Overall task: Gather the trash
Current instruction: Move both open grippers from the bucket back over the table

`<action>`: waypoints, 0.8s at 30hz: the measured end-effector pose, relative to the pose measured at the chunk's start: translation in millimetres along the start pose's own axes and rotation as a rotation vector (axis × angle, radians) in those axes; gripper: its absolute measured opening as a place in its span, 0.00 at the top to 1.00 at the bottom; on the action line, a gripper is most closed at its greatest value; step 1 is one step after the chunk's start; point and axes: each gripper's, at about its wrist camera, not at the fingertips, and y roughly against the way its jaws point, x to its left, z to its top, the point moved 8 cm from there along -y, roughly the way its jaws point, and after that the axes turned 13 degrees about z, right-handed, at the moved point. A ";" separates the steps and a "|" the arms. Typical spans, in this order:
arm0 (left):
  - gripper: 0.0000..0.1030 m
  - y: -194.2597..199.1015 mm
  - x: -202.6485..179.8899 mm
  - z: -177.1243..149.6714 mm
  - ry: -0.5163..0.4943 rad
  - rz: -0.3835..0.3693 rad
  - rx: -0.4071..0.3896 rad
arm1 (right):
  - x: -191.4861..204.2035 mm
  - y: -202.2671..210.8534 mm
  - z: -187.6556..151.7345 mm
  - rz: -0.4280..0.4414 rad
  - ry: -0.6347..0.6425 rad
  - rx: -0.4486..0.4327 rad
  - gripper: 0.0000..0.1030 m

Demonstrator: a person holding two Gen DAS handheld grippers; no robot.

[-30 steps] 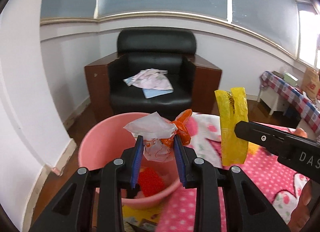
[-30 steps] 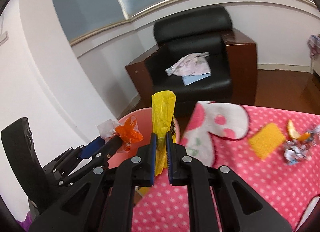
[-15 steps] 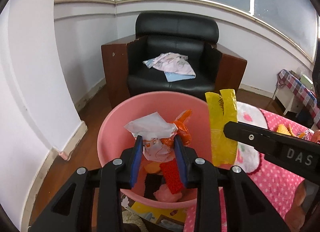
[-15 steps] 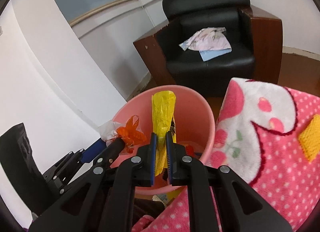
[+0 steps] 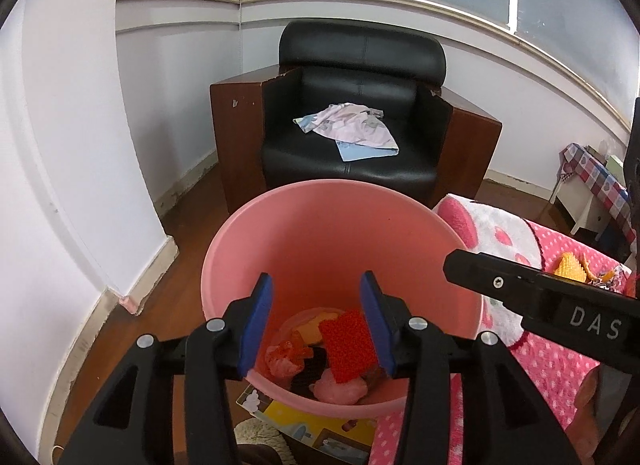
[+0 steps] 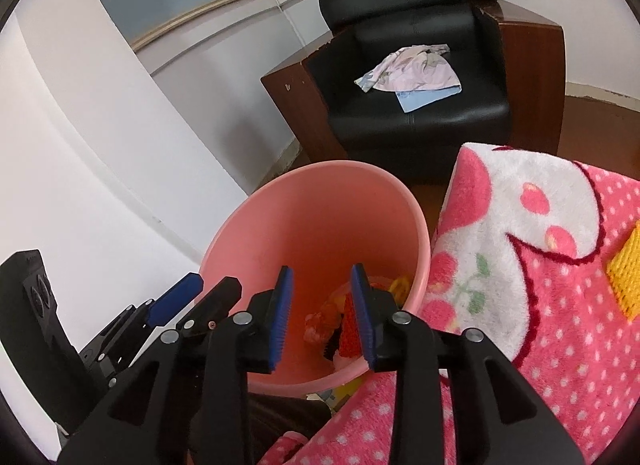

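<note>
A pink bin (image 5: 320, 233) (image 6: 316, 217) stands on the floor beside the pink dotted blanket (image 6: 560, 305). Both grippers hang over its mouth. My left gripper (image 5: 316, 297) has its jaws opening with nothing between them. My right gripper (image 6: 322, 285) also has its jaws opening and holds nothing. At the bottom of the bin lies trash: a red textured piece (image 5: 348, 345), an orange wrapper (image 5: 292, 353) and pink lumps. The right gripper's arm (image 5: 540, 301) crosses the left wrist view at the right. A yellow sponge (image 6: 628, 277) lies on the blanket.
A black armchair (image 5: 352, 121) with cloth (image 5: 352, 131) on its seat stands behind the bin. White wall runs along the left. More scraps (image 5: 576, 269) lie on the blanket at the right. A printed box (image 5: 312, 433) lies under the bin's near side.
Both grippers came down over the bin. The left let go of the white and orange wrapper, the right let go of the yellow wrapper; both pieces have dropped out of the jaws.
</note>
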 end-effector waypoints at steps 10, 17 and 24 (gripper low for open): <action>0.56 25.8 -7.2 4.5 -0.018 -0.004 -0.033 | 1.3 24.5 -4.9 0.002 -0.009 -0.029 0.69; 0.51 48.1 -15.8 6.9 -0.030 -0.032 -0.061 | -1.7 47.9 -12.3 -0.008 -0.017 -0.049 0.69; 0.48 69.9 -37.4 -1.0 -0.039 -0.104 -0.069 | -19.2 90.1 -37.0 -0.067 -0.032 -0.071 0.60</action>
